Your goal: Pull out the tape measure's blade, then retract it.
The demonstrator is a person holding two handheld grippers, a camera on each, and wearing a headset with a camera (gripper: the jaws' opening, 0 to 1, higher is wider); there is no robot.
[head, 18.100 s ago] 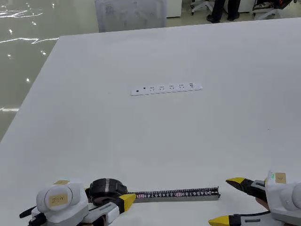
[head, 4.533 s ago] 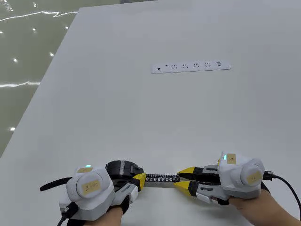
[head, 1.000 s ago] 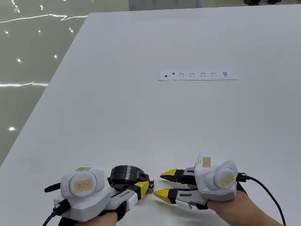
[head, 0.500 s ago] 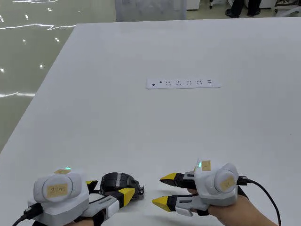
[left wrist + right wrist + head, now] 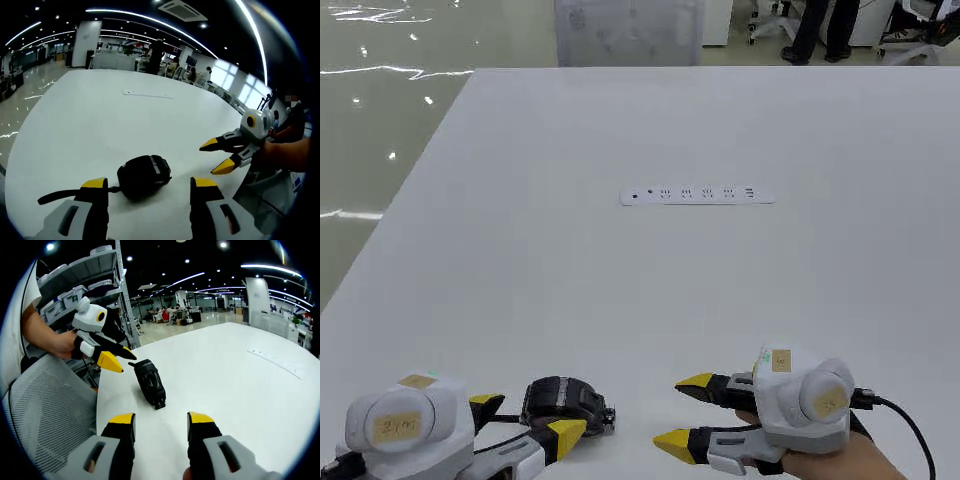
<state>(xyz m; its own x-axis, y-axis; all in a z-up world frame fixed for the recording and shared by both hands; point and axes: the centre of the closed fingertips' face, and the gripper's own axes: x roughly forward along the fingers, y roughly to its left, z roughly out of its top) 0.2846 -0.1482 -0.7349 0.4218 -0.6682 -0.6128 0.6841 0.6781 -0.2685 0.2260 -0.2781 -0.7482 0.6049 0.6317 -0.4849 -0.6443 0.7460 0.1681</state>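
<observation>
Black round-cased tape measure on the white tabletop, near its front edge, blade wound in with just the end hook showing. Left gripper spread wide about the case, gripping nothing. Right gripper parted and empty, just beside. Task judged complete (an untouched start would look alike).

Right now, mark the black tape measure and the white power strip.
black tape measure [image 5: 563, 402]: head view, top of its case.
white power strip [image 5: 697, 196]: head view, middle of its face.
</observation>
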